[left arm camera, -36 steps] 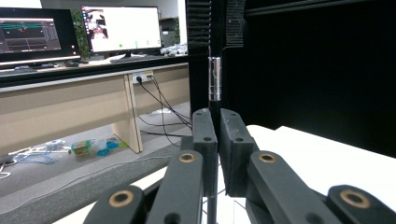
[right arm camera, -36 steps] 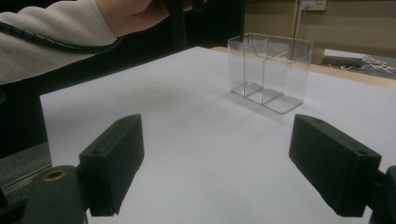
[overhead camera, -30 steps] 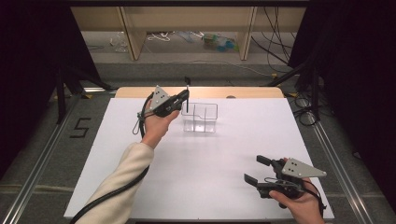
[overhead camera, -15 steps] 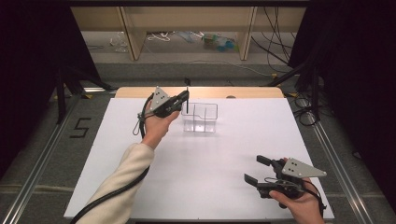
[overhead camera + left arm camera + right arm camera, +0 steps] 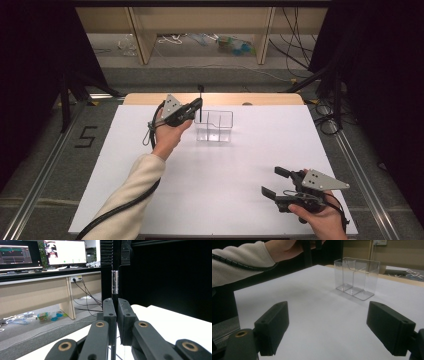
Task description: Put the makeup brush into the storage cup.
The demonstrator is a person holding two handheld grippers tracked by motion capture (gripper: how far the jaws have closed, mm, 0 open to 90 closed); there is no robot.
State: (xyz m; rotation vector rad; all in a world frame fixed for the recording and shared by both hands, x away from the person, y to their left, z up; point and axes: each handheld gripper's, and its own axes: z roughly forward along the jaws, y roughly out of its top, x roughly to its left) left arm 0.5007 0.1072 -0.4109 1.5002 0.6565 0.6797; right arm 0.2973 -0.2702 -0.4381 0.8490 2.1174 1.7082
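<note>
Tongs in the person's left hand [image 5: 189,109] are clamped on a thin black pen [image 5: 200,102], which stands upright between the two jaws; in the left gripper view [image 5: 116,322] the jaws press together around its dark shaft, and a silver band on the pen [image 5: 115,282] shows above them. These left tongs hang over the far left part of the surface [image 5: 150,150], just left of a clear plastic organizer [image 5: 214,125]. The pen's lower end is close by the organizer's left wall, but whether it is inside a compartment or just outside cannot be told.

The white surface covers most of the high view. The right tongs [image 5: 280,182] sit at its near right corner, well apart from the organizer, with their jaws spread wide and nothing between them; the right gripper view [image 5: 337,325] shows both black pads with bare surface in the gap.

The left forearm, in a cream sleeve [image 5: 125,200], reaches from the near edge toward the far left, a black cable [image 5: 117,212] trailing beside it.

The organizer [image 5: 357,277] stands upright at the far centre, divided by inner walls into several compartments.
</note>
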